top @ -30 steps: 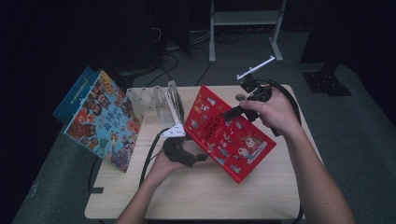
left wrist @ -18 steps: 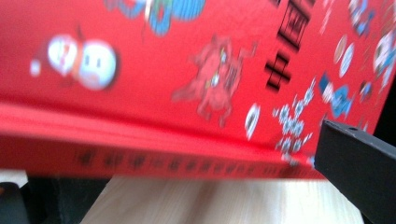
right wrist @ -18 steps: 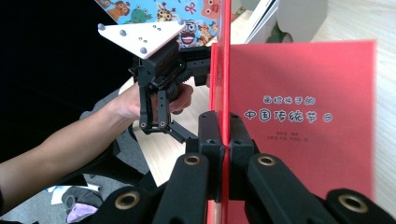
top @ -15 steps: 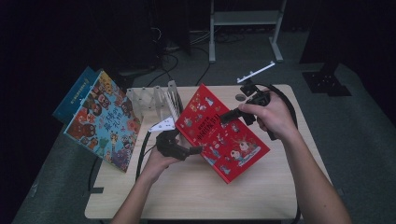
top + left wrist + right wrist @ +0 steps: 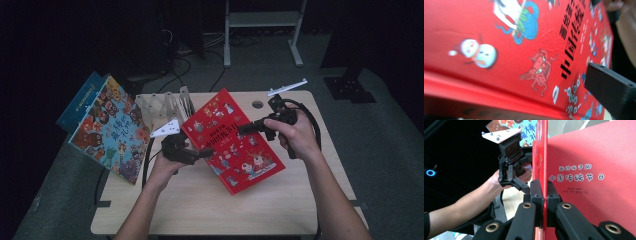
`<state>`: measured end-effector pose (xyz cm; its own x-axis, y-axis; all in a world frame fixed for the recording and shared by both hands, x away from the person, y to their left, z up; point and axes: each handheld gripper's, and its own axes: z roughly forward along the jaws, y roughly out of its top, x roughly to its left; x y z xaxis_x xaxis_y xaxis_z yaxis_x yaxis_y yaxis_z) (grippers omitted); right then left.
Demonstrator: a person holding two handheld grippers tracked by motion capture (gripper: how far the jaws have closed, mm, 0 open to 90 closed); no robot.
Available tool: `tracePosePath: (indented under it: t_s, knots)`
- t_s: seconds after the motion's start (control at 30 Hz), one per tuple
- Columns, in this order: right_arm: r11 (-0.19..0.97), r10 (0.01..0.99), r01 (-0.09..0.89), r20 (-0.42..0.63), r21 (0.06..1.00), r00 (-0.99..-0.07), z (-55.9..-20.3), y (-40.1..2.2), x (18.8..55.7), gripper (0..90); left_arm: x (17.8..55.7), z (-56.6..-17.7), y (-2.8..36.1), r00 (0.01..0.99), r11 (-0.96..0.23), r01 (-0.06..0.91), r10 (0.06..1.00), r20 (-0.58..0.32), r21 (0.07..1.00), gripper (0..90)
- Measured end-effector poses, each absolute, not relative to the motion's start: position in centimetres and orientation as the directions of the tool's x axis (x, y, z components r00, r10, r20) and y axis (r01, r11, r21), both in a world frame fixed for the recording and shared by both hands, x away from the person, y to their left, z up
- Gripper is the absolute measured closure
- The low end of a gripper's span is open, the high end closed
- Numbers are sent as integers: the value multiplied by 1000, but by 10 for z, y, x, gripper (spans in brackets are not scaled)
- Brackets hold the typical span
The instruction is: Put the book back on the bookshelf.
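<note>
Red hardcover book [image 5: 231, 141] held tilted above the table [image 5: 210, 200], long axis running from near the rack [image 5: 165, 105] down toward the person. Right gripper [image 5: 241, 129] is pinched tight on its upper edge; the right gripper view shows both pads clamping the cover. Left gripper [image 5: 202, 152] sits at the book's left edge, jaws spread and just closing, one jaw [image 5: 611, 87] over the cover, not yet pressing. Cover glossy, cartoon figures, black title.

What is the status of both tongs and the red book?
Right tongs shut on red book, holding it tilted. Left tongs at its edge, jaws just closing, grip unclear. Wooden rack behind.
</note>
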<state>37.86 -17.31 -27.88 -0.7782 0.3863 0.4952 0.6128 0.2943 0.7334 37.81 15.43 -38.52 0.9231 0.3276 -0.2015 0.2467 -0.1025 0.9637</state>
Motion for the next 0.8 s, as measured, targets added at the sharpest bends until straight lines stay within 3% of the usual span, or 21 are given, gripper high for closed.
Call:
tracePosePath:
  t_s: [0.47, 0.8]
  knots:
    - [178, 265, 519, 467, 836, -844, -311, -184, 369, 872, 379, -370, 165, 940, -51, 224, 277, -201, 973, 357]
    - [172, 217, 460, 422, 871, -880, -333, -188, 365, 854, 379, -365, 169, 953, -40, 233, 206, -221, 972, 555]
